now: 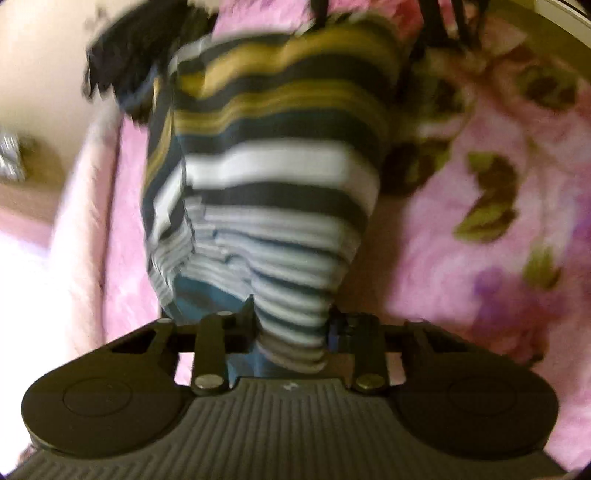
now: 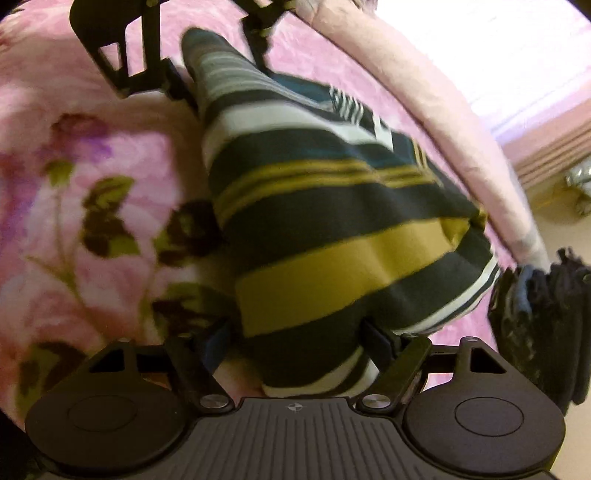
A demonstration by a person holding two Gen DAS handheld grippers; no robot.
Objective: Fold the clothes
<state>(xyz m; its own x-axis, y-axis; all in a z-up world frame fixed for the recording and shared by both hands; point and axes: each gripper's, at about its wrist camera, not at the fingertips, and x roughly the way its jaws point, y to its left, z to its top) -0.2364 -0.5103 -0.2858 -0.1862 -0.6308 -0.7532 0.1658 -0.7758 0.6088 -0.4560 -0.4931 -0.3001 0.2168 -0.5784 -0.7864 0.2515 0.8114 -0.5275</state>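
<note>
A garment striped in black, white, mustard and teal (image 1: 280, 155) stretches between my two grippers over a pink floral bedspread (image 1: 480, 221). My left gripper (image 1: 291, 321) is shut on its thin-striped end, with the cloth bunched between the fingers. In the right wrist view the same garment (image 2: 332, 229) runs away from my right gripper (image 2: 297, 338), which is shut on the dark and mustard end. The left gripper (image 2: 218, 70) shows at the top of that view, on the far end. The right gripper's fingers (image 1: 441, 26) appear blurred at the top of the left wrist view.
A dark crumpled garment (image 2: 546, 325) lies at the bed's edge beside the striped one, also seen as a dark garment (image 1: 122, 62). A pale pink padded border (image 2: 424, 103) runs along the bedspread (image 2: 92, 166). Beyond it is beige floor (image 1: 37, 74).
</note>
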